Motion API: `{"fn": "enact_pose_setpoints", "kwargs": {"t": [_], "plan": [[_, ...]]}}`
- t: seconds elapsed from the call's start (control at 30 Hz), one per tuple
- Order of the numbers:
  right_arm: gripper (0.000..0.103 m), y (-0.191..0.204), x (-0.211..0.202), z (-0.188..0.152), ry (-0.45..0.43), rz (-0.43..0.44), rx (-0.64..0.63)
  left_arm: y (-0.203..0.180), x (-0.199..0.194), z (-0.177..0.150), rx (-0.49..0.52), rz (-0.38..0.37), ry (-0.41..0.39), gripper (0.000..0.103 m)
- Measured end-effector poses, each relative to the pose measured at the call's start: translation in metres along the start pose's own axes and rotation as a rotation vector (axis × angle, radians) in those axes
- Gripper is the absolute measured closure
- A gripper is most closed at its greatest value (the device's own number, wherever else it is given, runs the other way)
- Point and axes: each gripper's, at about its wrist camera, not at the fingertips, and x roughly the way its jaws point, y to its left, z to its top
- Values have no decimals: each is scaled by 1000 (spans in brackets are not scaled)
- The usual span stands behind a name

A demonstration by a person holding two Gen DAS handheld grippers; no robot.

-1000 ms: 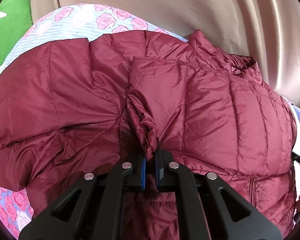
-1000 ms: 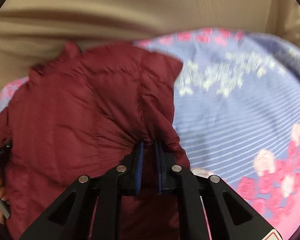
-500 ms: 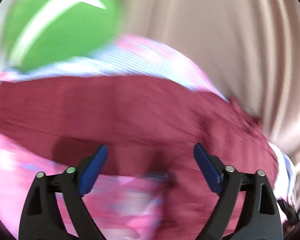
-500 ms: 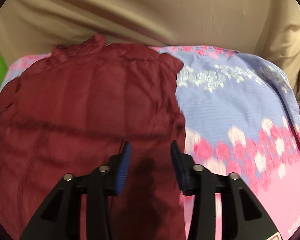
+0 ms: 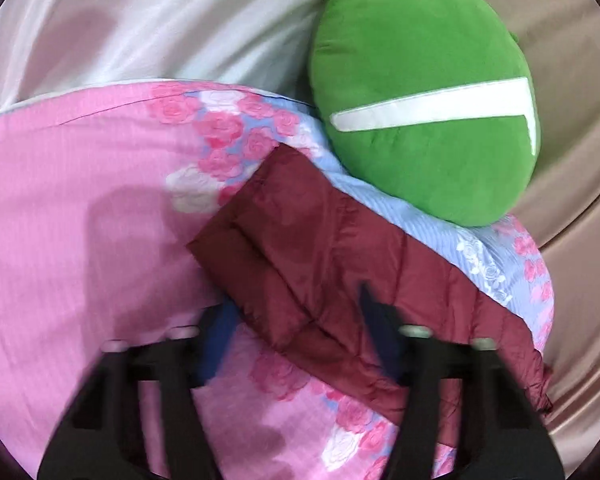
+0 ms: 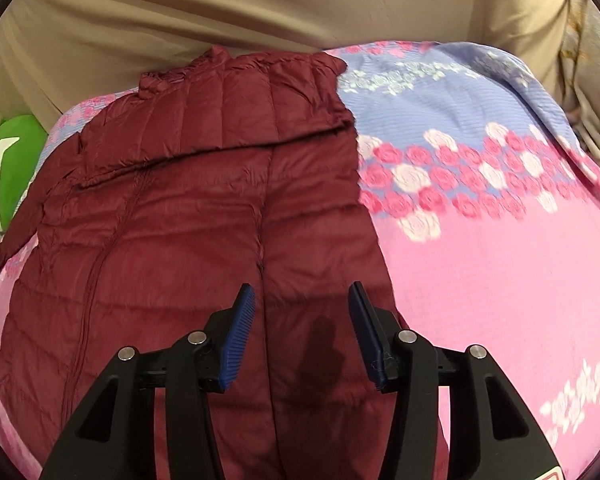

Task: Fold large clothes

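Observation:
A maroon quilted puffer jacket point(image 6: 188, 216) lies flat on the pink and blue floral bedspread point(image 6: 480, 240), collar toward the far edge, one sleeve folded across its chest. My right gripper point(image 6: 302, 316) is open and empty, held over the jacket's lower right part. In the left wrist view the jacket's sleeve end point(image 5: 300, 248) lies on the bedspread point(image 5: 80, 208). My left gripper point(image 5: 296, 320) is open and empty, its jaws standing either side of that sleeve end, blurred.
A green round cushion with a white stripe point(image 5: 424, 96) rests at the bed's edge beside the sleeve; it also shows in the right wrist view point(image 6: 8, 168). Beige curtain point(image 6: 260, 4) hangs behind the bed. White fabric point(image 5: 160, 16) lies past the bedspread.
Both grippers let go of the jacket folds they pinched and opened. The left gripper swung left to the sleeve end by the green cushion. The right gripper drew back.

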Motion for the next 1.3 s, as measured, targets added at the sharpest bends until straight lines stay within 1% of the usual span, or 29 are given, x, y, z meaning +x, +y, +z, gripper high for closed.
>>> {"fn": "enact_pose_setpoints", "kwargs": {"t": [0.03,0.1,0.13,0.23,0.33,0.37,0.4,0.47,0.53,0.57,0.63,0.7,0.73,0.77,0.8,0.83,0.87,0.93,0.97,1.03,1.07,1.1,1.13,1.17,1.2,1.23,1.3], "plan": [[55,-1,-2,-3,5,-7,2,-4,3,2,5,-4,16,96],[55,-4,-4,-7,9,-11,10,-22,-3,4,38,-24,-5,99],[55,-5,-6,-9,8,-10,16,-33,-12,5,69,-34,-24,101],[55,-8,-8,-9,8,-3,34,-102,-42,-3,226,-92,-87,102],[55,-5,-9,-6,-2,16,33,-191,-89,-34,416,-208,-149,102],[55,-1,-10,-4,-8,24,26,-228,-108,-53,488,-277,-163,102],[54,1,-10,-3,-14,30,20,-256,-124,-70,543,-333,-169,102],[55,7,-9,0,-22,47,10,-325,-150,-121,678,-456,-160,102],[55,10,-7,1,-27,57,6,-372,-159,-169,770,-546,-106,102],[55,12,-6,2,-28,61,1,-397,-159,-199,815,-585,-66,102],[55,13,-5,2,-33,55,-4,-433,-150,-255,891,-626,10,101],[55,10,-4,1,-35,52,-2,-459,-125,-318,952,-627,94,99],[55,7,-4,1,-35,48,3,-467,-110,-346,975,-623,140,96],[55,2,-4,1,-33,45,11,-470,-89,-379,997,-613,203,91],[55,-2,-4,1,-32,42,17,-468,-74,-404,1013,-595,248,85],[54,-6,-4,1,-31,39,26,-463,-58,-426,1022,-563,284,68],[54,-11,-5,2,-28,41,33,-455,-40,-447,1027,-515,312,55],[54,-19,-8,4,-30,44,42,-440,-20,-461,1009,-473,328,51],[53,-22,-10,8,-35,46,38,-429,-13,-461,983,-474,339,45],[48,-25,-11,16,-47,47,29,-413,-13,-447,921,-481,352,38],[46,-24,-10,24,-53,52,23,-400,-16,-429,877,-492,346,33],[43,-23,-8,33,-55,75,18,-391,-20,-413,841,-498,333,30],[41,-21,-5,38,-53,95,17,-383,-25,-400,815,-505,318,25],[41,-18,2,48,-49,115,20,-370,-32,-381,779,-505,288,19],[39,-15,8,56,-45,118,26,-359,-33,-368,756,-493,265,17],[38,-11,16,64,-36,126,29,-345,-34,-349,726,-466,238,15],[36,-3,39,83,2,164,44,-323,-32,-325,686,-415,230,14]]}}
